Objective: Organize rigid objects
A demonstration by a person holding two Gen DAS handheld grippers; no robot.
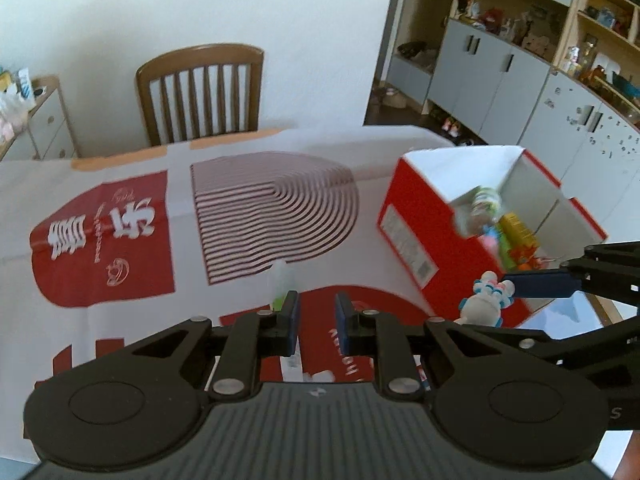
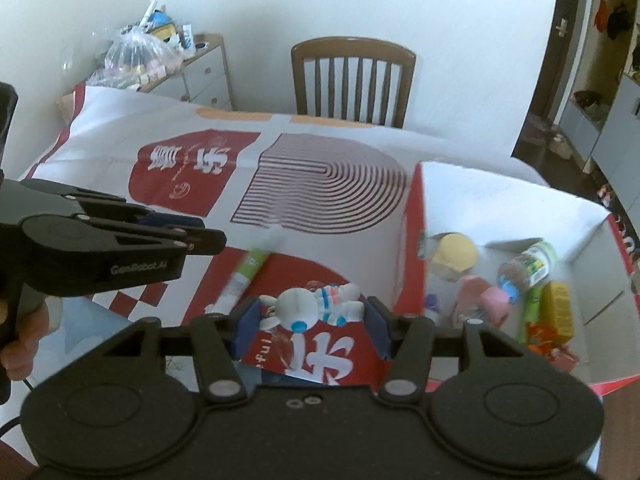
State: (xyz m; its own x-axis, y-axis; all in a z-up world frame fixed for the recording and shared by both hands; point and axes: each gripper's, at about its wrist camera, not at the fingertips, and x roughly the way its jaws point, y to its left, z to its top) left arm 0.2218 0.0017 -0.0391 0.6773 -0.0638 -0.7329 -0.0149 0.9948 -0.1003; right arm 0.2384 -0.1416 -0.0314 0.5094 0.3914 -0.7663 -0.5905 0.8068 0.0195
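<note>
White rabbit figurine with blue-pink stripes (image 2: pixel 316 307): clamped between right gripper (image 2: pixel 311 322) fingers for boxing; left gripper (image 1: pixel 316 322) fingers nearly together, empty.

A brown slat-backed wooden chair (image 1: pixel 200 92) is set against a plain white wall (image 1: pixel 200 4), with grey-doored wooden shelving (image 1: pixel 500 68) seen rightward.

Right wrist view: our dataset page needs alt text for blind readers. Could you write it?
The right gripper holds a white figurine with blue and pink markings above a red-and-white printed table cover. A red box of small toys stands open to the right; the left gripper, shut, enters from the left above a green-labelled tube.
</note>
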